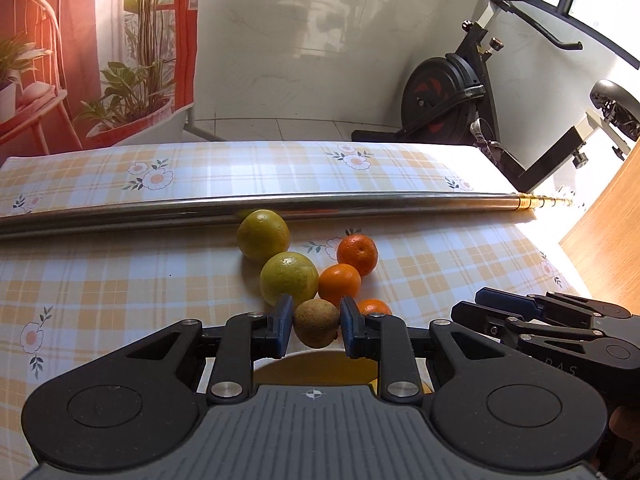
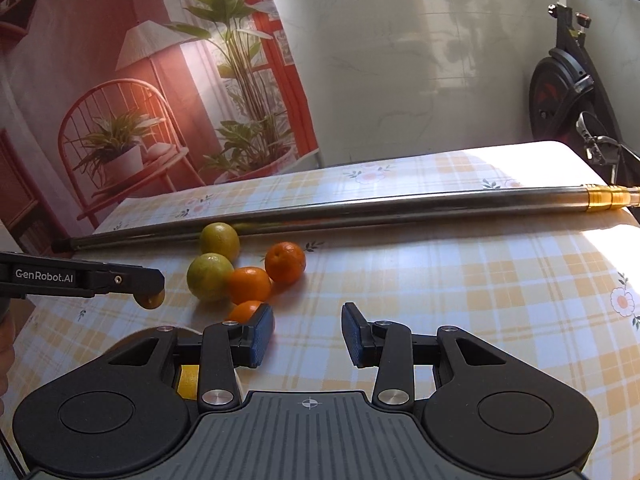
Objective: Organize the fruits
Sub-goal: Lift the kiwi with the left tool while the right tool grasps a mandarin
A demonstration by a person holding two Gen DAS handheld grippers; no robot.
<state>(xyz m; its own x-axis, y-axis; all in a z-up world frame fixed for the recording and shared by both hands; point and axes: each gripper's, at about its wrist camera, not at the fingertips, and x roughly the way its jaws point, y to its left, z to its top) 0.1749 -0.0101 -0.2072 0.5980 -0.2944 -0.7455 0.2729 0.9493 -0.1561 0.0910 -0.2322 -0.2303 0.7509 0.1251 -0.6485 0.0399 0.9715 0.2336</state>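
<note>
My left gripper [image 1: 316,326] is shut on a small brown kiwi [image 1: 317,323], held above a yellow bowl [image 1: 316,372] whose rim shows under the fingers. Beyond it lie two yellow-green citrus [image 1: 289,278] [image 1: 263,235] and three tangerines [image 1: 357,254] [image 1: 339,283] [image 1: 374,306] in a cluster on the checked tablecloth. In the right wrist view the kiwi [image 2: 150,299] hangs from the left gripper [image 2: 154,286] at the left. My right gripper [image 2: 308,330] stands open over bare cloth, its left finger [image 2: 260,332] beside the nearest tangerine [image 2: 245,312]. The other fruits [image 2: 210,276] lie just beyond.
A long metal pole [image 1: 320,202] with a brass end lies across the table behind the fruit, touching the far citrus. An exercise bike [image 1: 452,96] stands beyond the table's right end. A printed backdrop [image 1: 96,48] hangs at the left. A wooden surface [image 1: 608,232] borders the right.
</note>
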